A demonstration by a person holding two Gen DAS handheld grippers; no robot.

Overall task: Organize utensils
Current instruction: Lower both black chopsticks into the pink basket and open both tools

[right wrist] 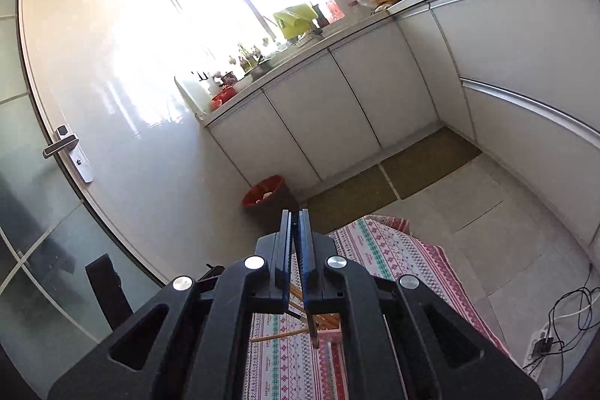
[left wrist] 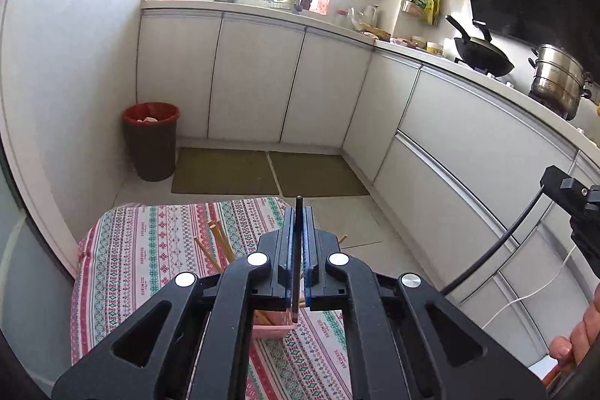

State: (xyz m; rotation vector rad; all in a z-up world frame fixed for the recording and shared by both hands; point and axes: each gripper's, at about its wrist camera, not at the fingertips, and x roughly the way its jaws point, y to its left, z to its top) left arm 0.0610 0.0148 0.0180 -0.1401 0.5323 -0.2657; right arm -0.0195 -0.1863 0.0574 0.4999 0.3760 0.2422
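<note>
The left gripper (left wrist: 299, 223) is closed on a dark chopstick (left wrist: 298, 212), held upright above a pink holder (left wrist: 272, 328) on the patterned tablecloth (left wrist: 150, 250); the right gripper (right wrist: 296, 227) likewise pinches a dark chopstick (right wrist: 312, 328) over the pink holder (right wrist: 332, 335), beside wooden chopsticks (right wrist: 277, 335).

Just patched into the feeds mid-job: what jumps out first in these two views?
Each gripper is clamped on a dark chopstick: the left gripper holds its dark chopstick upright over the pink holder on the patterned cloth. The right gripper holds another chopstick above wooden chopsticks on that cloth.
</note>
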